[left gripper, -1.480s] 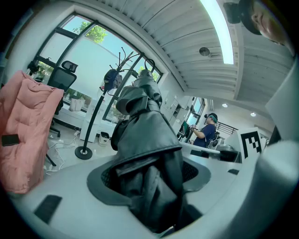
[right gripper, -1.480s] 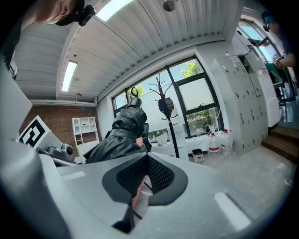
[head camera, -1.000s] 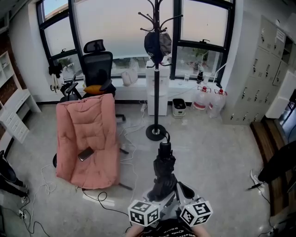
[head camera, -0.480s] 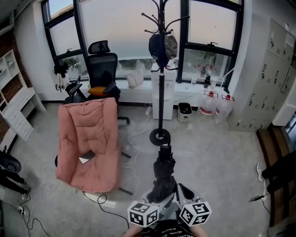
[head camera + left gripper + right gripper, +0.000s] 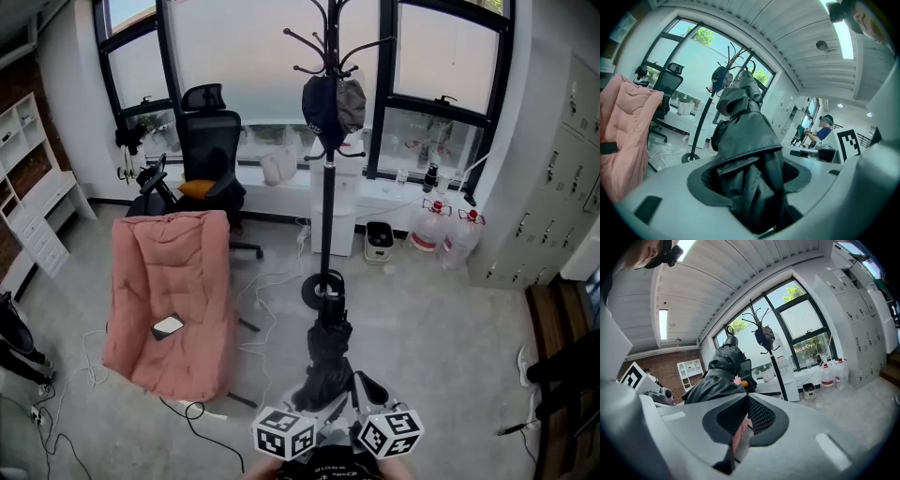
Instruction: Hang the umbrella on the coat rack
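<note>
**Item:** black folded fabric umbrella (image 5: 328, 361), compact type. Carried in the air, pointing away from the person towards the rack, with its far end over the rack's base in the head view. A small loop shows at that far end in the right gripper view.

**Hold:** left gripper (image 5: 750, 187) clenched on the umbrella's bunched fabric near the close end. Right gripper (image 5: 743, 420) sits just beside the umbrella, jaws drawn together. Only a thin slit remains, and nothing nameable is in it.

**Target:** black metal coat rack (image 5: 326, 187), a single pole on a round base. It stands on the floor near the window-wall edge, not yet reached. Two dark caps (image 5: 325, 101) hang from it, and bare hooks curve above them.

**Surroundings:** pink padded lounge chair (image 5: 169, 291) to the left, loose cables (image 5: 272, 281) on the floor before the rack, clear water jugs (image 5: 448, 236) by the window wall.

**Risks (judged):**
- The grip is on soft fabric, so it may slide.
- The small loop may miss a hook.
- The free hooks sit high, above the caps.
- A push could rock the slim rack.
- The cables could snag a foot.
</note>
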Motion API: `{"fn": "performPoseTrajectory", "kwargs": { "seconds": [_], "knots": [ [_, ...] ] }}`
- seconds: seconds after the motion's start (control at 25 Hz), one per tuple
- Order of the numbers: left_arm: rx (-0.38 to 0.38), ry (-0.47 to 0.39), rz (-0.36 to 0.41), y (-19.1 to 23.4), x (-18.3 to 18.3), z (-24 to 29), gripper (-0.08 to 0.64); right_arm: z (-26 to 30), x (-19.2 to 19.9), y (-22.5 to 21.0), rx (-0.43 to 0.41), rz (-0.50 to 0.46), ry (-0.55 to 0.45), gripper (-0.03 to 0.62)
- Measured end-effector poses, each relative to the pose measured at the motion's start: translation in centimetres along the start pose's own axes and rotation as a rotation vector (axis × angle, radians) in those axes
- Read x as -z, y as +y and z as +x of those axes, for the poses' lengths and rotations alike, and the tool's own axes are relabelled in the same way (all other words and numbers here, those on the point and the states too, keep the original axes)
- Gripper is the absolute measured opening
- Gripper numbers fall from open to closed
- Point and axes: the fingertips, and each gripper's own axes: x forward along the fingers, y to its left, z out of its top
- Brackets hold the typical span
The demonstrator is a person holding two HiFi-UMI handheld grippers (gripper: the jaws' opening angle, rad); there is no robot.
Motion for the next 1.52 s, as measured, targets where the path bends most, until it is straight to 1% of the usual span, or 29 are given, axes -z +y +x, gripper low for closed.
{"fn": "performPoseTrajectory", "kwargs": {
  "seconds": [0.48, 0.68, 0.76, 1.16, 1.52],
  "knots": [
    [-0.065, -0.015, -0.035, 0.8, -3.1, 8.4, 0.285, 4.4, -3.7, -6.6, -0.087, -0.004, 0.03, 0.005],
    [-0.08, -0.018, -0.047, 0.7, -3.6, 11.2, 0.285, 5.6, -3.9, -9.2, -0.112, -0.018, 0.095, 0.005],
    [-0.087, -0.016, -0.052, 0.7, -3.7, 12.0, 0.285, 5.9, -4.1, -9.9, -0.127, -0.012, 0.105, 0.005],
    [-0.09, -0.014, -0.067, 1.2, -4.2, 13.9, 0.285, 6.7, -4.6, -11.4, -0.141, 0.01, 0.085, 0.005],
    [-0.078, -0.011, -0.049, 2.1, -5.2, 15.4, 0.285, 8.2, -5.4, -12.4, -0.134, 0.02, 0.071, 0.005]
  ]
}}
